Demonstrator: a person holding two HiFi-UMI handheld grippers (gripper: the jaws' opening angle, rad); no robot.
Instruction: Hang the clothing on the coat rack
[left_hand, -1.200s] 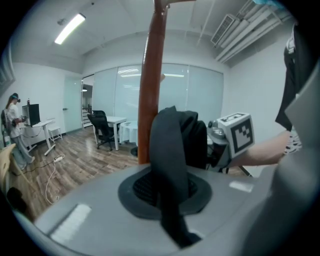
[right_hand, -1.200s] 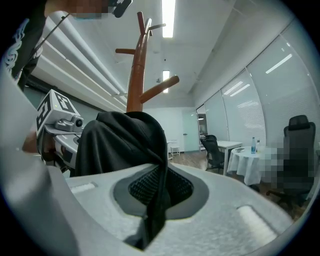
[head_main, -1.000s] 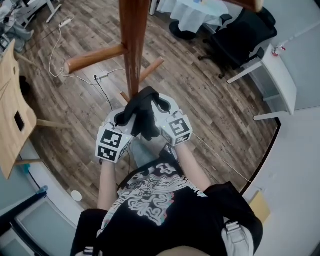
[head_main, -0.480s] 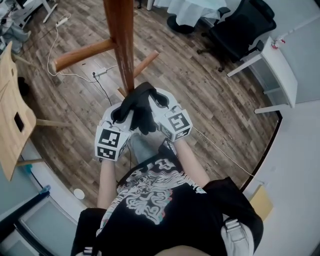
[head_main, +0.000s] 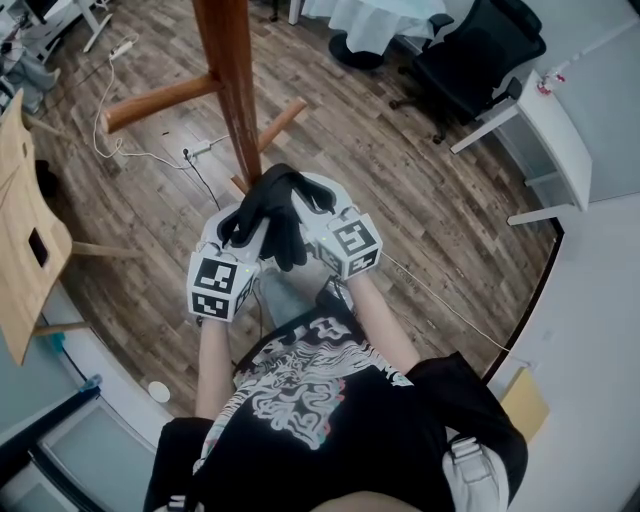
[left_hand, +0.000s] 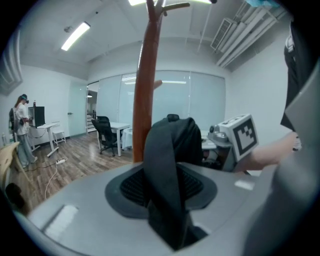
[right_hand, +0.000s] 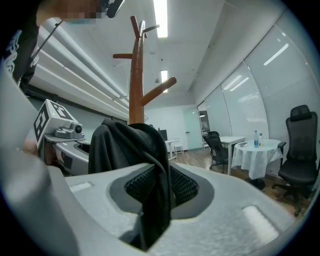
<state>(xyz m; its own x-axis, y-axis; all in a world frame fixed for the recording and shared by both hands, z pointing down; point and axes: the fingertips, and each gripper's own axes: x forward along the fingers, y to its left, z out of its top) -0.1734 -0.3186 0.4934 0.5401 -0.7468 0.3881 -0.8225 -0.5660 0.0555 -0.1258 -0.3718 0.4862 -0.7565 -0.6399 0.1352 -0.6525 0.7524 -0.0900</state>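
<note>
A black garment (head_main: 275, 215) is bunched between my two grippers, just in front of the wooden coat rack's pole (head_main: 232, 80). My left gripper (head_main: 240, 235) has its jaws opening; a black strip of the garment (left_hand: 167, 170) still lies across its pad and runs down between the jaws. My right gripper (head_main: 318, 215) is shut on the garment (right_hand: 135, 150), which drapes over its pad. The rack's pole (left_hand: 147, 90) rises close behind the cloth. Its upper pegs (right_hand: 157, 90) show high in the right gripper view.
The rack's wooden legs (head_main: 160, 95) spread over the plank floor, with white cables (head_main: 120, 140) beside them. A black office chair (head_main: 480, 60), a white desk (head_main: 555, 140) and a white-clothed table (head_main: 380, 25) stand at right. A wooden table (head_main: 25, 220) is left. A person (left_hand: 22, 130) stands far off.
Both grippers with the garment have risen a little and sit closer to the pole. The pole has shifted left in the head view.
</note>
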